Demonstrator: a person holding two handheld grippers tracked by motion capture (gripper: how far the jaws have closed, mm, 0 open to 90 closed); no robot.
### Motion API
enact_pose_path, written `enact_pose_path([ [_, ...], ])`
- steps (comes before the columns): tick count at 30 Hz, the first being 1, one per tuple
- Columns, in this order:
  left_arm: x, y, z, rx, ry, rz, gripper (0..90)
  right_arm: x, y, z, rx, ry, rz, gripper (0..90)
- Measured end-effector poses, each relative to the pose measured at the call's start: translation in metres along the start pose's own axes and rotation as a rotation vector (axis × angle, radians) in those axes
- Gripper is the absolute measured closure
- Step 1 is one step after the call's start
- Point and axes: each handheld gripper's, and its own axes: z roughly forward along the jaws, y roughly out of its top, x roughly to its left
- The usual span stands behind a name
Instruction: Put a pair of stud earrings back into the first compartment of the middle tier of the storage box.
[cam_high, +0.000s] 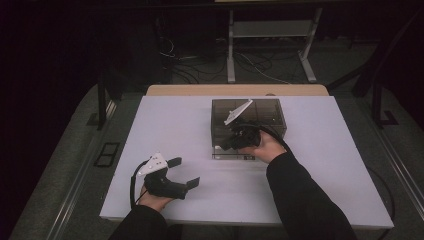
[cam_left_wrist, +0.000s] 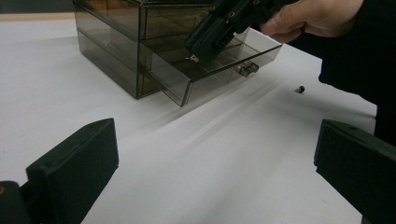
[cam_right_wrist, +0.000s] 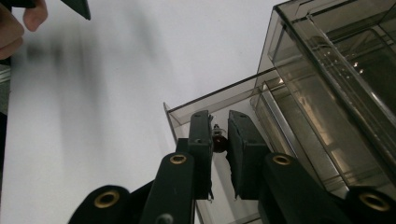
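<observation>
A smoky see-through drawer cabinet (cam_high: 248, 117) (cam_left_wrist: 116, 42) (cam_right_wrist: 336, 93) stands on the white table top (cam_high: 175, 125). Its bottom drawer (cam_high: 225, 152) (cam_left_wrist: 210, 70) (cam_right_wrist: 210, 105) is pulled out toward me. My right gripper (cam_high: 227, 145) (cam_left_wrist: 201, 53) (cam_right_wrist: 219, 116) points down into that drawer, shut on a small dark red part with a metal tip (cam_right_wrist: 219, 140) (cam_left_wrist: 191, 58). My left gripper (cam_high: 182, 172) (cam_left_wrist: 215, 158) rests low over the table at the front left, its jaws wide apart with nothing between them.
A tiny dark piece (cam_left_wrist: 300, 89) lies loose on the table beside the drawer's front. Beyond the table's far wooden edge (cam_high: 235, 90) are cables and a metal stand (cam_high: 270, 45) on the floor.
</observation>
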Motion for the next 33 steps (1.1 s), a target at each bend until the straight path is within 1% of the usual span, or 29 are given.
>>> enact_pose_path([
  [1, 0.0, 0.0, 0.0, 0.0, 0.0, 0.0, 0.0, 0.0, 0.0, 0.0, 0.003, -0.001, 0.007, 77.7],
  [2, 0.0, 0.0, 0.0, 0.0, 0.0, 0.0, 0.0, 0.0, 0.0, 0.001, 0.003, -0.003, 0.008, 75.0],
  [5, 0.0, 0.0, 0.0, 0.0, 0.0, -0.001, 0.0, 0.001, 0.0, -0.001, 0.01, -0.009, 0.009, 72.2],
  [11, 0.0, 0.0, 0.0, 0.0, 0.002, -0.002, 0.0, 0.006, -0.001, -0.019, -0.021, -0.016, 0.017, 62.6],
  [14, -0.001, 0.0, 0.0, 0.001, 0.003, -0.002, 0.0, 0.008, -0.002, -0.028, -0.022, -0.034, 0.022, 52.4],
  [17, -0.001, 0.0, 0.0, 0.001, 0.004, -0.002, 0.0, 0.01, -0.004, -0.038, -0.034, -0.06, 0.035, 37.7],
  [19, 0.0, 0.0, 0.0, 0.002, 0.005, -0.002, 0.0, 0.011, -0.006, -0.043, -0.04, -0.052, 0.039, 26.9],
  [21, 0.0, 0.0, 0.0, 0.003, 0.005, -0.001, 0.0, 0.011, -0.009, -0.048, -0.041, -0.04, 0.04, 18.4],
  [22, 0.0, 0.0, 0.0, 0.002, 0.005, -0.001, 0.0, 0.011, -0.011, -0.051, -0.045, -0.027, 0.047, 17.6],
  [23, 0.0, 0.0, 0.0, 0.002, 0.006, -0.002, 0.0, 0.011, -0.013, -0.053, -0.044, -0.009, 0.057, 10.9],
  [24, 0.0, -0.001, 0.0, 0.002, 0.006, -0.003, 0.0, 0.011, -0.015, -0.055, -0.036, -0.003, 0.059, 9.6],
  [26, 0.0, -0.001, 0.0, 0.002, 0.007, -0.002, 0.0, 0.013, -0.019, -0.059, -0.035, -0.01, 0.07, 9.5],
  [27, 0.0, -0.001, 0.0, 0.002, 0.007, -0.002, 0.0, 0.014, -0.022, -0.062, -0.046, -0.013, 0.07, 6.3],
  [28, -0.001, -0.001, 0.0, 0.001, 0.008, -0.004, 0.0, 0.015, -0.024, -0.064, -0.055, -0.019, 0.082, 0.8],
  [29, -0.001, -0.001, 0.0, 0.0, 0.008, -0.004, 0.0, 0.015, -0.026, -0.067, -0.057, -0.032, 0.101, 0.2],
  [33, 0.0, 0.0, -0.001, -0.001, 0.01, -0.004, 0.0, 0.016, -0.037, -0.078, -0.068, -0.054, 0.123, 0.2],
])
